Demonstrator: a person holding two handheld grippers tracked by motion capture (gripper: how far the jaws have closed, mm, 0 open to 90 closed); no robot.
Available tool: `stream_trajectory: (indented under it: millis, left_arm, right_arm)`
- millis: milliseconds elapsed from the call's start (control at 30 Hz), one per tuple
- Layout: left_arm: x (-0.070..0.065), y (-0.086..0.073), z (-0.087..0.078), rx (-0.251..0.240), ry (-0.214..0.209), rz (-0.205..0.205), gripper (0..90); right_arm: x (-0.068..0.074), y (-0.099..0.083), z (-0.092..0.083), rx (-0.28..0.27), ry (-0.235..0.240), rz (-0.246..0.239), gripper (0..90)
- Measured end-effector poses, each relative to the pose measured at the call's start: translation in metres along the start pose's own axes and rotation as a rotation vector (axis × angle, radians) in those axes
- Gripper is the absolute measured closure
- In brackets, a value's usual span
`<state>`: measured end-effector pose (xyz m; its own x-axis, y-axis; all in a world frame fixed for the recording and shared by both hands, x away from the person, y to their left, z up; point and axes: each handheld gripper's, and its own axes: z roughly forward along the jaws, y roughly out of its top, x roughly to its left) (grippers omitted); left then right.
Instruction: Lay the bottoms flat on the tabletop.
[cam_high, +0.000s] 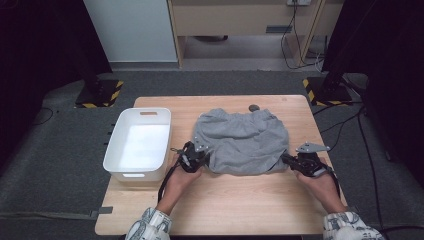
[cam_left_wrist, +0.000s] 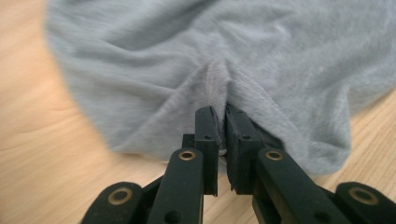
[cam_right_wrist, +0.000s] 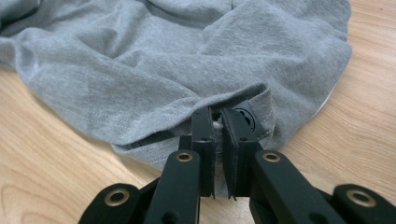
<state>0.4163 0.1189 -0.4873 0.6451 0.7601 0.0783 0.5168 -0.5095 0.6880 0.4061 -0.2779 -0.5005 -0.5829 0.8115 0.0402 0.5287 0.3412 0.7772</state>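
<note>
**Both grippers clamped on grey garment, fold pending**

You had the left gripper (cam_high: 192, 159) and right gripper (cam_high: 298, 164) each pinched shut on the near hem of the grey garment (cam_high: 241, 141), w/ cloth bunched betw. the jaws in both gripper views. The garment lay spread on the wooden table (cam_high: 225, 200), stretching away ahead of both grippers; the white bin (cam_high: 140, 145) sat just outboard of your left gripper. To do the fold well, you likely needed to lift both corners evenly, keep the hem taut betw. the hands, and carry it fwd. w/o dragging the lower layer. A round dark print showed by the right jaws, but no writing or brand could be read.
</note>
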Motion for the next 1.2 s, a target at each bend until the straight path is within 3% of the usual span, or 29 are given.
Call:
stream_trajectory:
  millis: [67, 167, 233, 667, 900, 1200]
  left_arm:
    - [0.005, 0.002, -0.009, -0.021, 0.016, -0.016, 83.9]
    - [0.013, 0.005, -0.021, -0.025, 0.063, -0.005, 84.0]
    - [0.016, 0.006, -0.025, -0.028, 0.072, -0.005, 84.1]
    - [0.032, 0.011, -0.045, -0.013, 0.142, 0.009, 84.6]
    - [0.038, 0.008, -0.056, -0.007, 0.163, 0.003, 84.8]
    - [0.043, 0.003, -0.065, -0.007, 0.161, -0.006, 84.9]
  right_arm:
    - [-0.002, 0.0, -0.003, 0.0, 0.004, -0.005, 84.4]
    - [-0.008, -0.001, -0.013, -0.009, 0.009, 0.004, 84.5]
    - [-0.016, -0.003, -0.023, -0.026, 0.005, 0.027, 84.5]
    - [-0.061, -0.017, -0.06, -0.072, -0.074, 0.09, 84.9]
    - [-0.076, -0.021, -0.077, -0.114, -0.127, 0.129, 85.3]
    - [-0.085, -0.024, -0.09, -0.131, -0.144, 0.148, 85.3]
